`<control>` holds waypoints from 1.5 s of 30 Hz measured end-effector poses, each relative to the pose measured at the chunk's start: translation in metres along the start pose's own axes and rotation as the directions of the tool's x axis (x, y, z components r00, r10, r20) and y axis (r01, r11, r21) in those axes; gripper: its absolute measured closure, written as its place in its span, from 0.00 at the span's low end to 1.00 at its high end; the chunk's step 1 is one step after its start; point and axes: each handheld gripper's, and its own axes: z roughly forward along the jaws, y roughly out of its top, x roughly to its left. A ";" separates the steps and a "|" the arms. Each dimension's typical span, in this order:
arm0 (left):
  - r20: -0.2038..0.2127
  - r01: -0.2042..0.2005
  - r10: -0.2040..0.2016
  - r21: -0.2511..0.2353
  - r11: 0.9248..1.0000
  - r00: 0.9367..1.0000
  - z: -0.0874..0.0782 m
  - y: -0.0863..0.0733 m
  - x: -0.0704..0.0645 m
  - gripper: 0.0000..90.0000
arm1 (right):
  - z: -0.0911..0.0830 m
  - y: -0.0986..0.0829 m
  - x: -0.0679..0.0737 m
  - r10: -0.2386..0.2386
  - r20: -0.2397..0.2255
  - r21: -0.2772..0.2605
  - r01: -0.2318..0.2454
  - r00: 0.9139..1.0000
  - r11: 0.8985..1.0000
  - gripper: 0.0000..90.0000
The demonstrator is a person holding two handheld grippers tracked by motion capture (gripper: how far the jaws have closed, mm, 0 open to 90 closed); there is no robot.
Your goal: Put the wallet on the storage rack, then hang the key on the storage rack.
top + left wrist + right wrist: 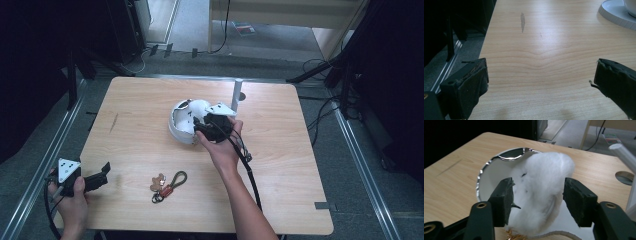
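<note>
Resting at the near left corner of the wooden table (140, 130), the left gripper (95, 181) is sitting in the person's left hand (70, 200) with its jaws spread wide, nothing between them but bare wood; a dark scuff mark (522, 22) is showing on the tabletop ahead of it. Further right, near the front edge, a small brown keychain (167, 186) with a dark loop is lying by itself, well apart from both grippers. At the table's middle, the right gripper (202, 125) is reaching over a white plate (176, 127). Its jaws are flanking a fluffy white pompom (541, 192) that is sitting on the plate, close on both sides, though I cannot tell if they are pressing it. A grey post (236, 95) is standing just behind.
</note>
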 end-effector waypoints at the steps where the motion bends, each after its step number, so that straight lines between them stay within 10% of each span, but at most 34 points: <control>1: 0.000 -0.001 0.001 0.000 1.000 1.000 0.000 0.000 0.000 0.00 | -0.004 0.000 0.001 0.000 -0.002 0.002 0.000 1.000 1.000 0.42; 20: 0.006 0.012 -0.012 -0.010 1.000 1.000 -0.002 -0.001 0.001 0.00 | -0.062 -0.064 0.032 0.012 -0.062 0.100 -0.006 0.998 0.995 0.43; 31: 0.003 0.018 -0.017 -0.009 1.000 1.000 -0.002 -0.001 0.001 0.00 | -0.058 -0.080 0.052 -0.008 -0.144 0.281 0.048 0.990 0.959 0.52; 38: 0.004 0.018 -0.018 -0.009 1.000 1.000 -0.002 -0.001 0.001 0.00 | -0.048 -0.083 0.059 0.005 -0.156 0.469 0.069 0.988 0.880 0.65; 39: 0.004 0.018 -0.018 -0.010 1.000 1.000 -0.002 -0.001 0.001 0.00 | -0.044 -0.083 0.061 0.024 -0.160 0.511 0.062 0.987 0.857 0.67; 45: 0.002 0.021 -0.021 -0.007 1.000 1.000 -0.002 -0.001 0.001 0.00 | -0.034 -0.081 0.069 0.006 -0.142 0.588 0.080 0.990 0.805 0.74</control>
